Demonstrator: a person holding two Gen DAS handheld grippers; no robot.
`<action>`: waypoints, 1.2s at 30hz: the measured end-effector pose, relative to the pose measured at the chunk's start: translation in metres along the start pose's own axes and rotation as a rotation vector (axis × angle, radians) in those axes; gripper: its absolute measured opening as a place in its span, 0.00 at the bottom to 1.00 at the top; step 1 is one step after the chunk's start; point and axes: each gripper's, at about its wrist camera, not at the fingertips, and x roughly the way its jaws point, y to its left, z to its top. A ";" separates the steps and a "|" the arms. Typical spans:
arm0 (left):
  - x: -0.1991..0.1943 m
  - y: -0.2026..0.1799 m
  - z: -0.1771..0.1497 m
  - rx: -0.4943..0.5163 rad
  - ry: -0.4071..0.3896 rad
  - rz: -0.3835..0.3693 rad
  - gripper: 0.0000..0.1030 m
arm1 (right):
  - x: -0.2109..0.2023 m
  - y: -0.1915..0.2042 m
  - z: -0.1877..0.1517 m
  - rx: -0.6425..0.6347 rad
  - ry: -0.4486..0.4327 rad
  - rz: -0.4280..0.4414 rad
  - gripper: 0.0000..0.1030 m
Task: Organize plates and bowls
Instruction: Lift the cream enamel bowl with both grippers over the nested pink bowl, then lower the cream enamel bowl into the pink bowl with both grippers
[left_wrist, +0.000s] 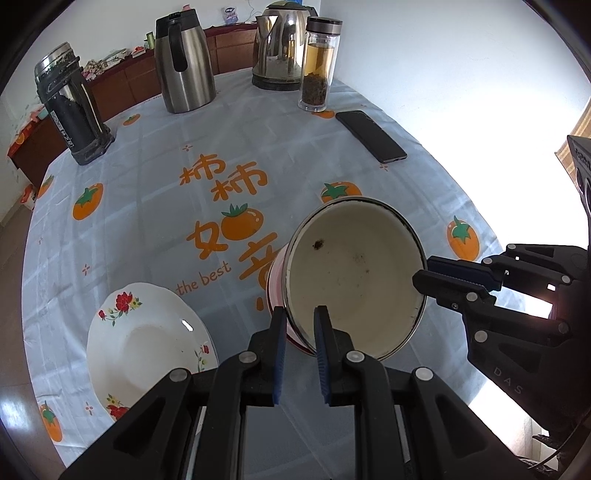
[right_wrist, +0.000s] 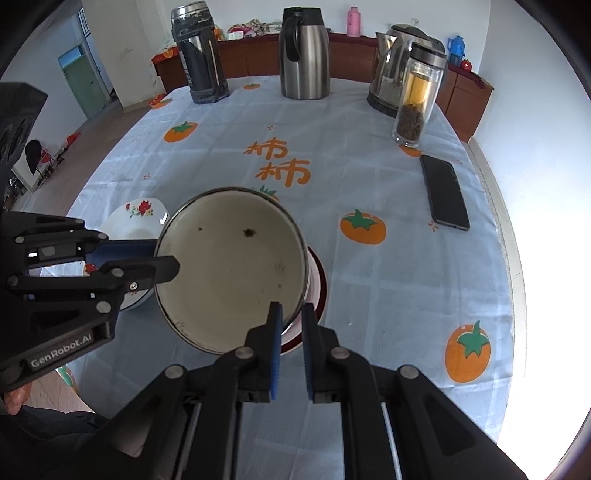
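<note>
Black left claw (left_wrist: 300, 326), blue pads, silver screws, GenRobot.AI lettering

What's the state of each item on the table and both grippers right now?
enamel bowl: tilted, off the cloth, rim pinched on two sides, empty bar dark specks
left gripper: shut on the bowl's rim
right gripper: shut on the bowl's rim
floral plate: flat on the cloth, empty
tea bottle: upright, lid on, part full
thermos jug: upright, lid on
kettle: lid shut
phone: flat, screen dark

Phone (left_wrist: 370, 136), tea bottle (left_wrist: 319, 64), kettle (left_wrist: 279, 44), steel carafe (left_wrist: 183, 61), black flask (left_wrist: 70, 105) on tablecloth (left_wrist: 155, 177).
</note>
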 end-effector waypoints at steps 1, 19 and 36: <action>0.002 0.000 0.000 -0.002 0.003 0.001 0.16 | 0.002 0.000 0.000 -0.001 0.003 0.001 0.10; 0.021 0.002 0.003 -0.036 0.049 -0.018 0.16 | 0.024 -0.007 0.001 -0.012 0.053 0.006 0.11; 0.031 0.003 0.004 -0.044 0.077 -0.021 0.16 | 0.037 -0.010 0.004 -0.023 0.085 -0.002 0.11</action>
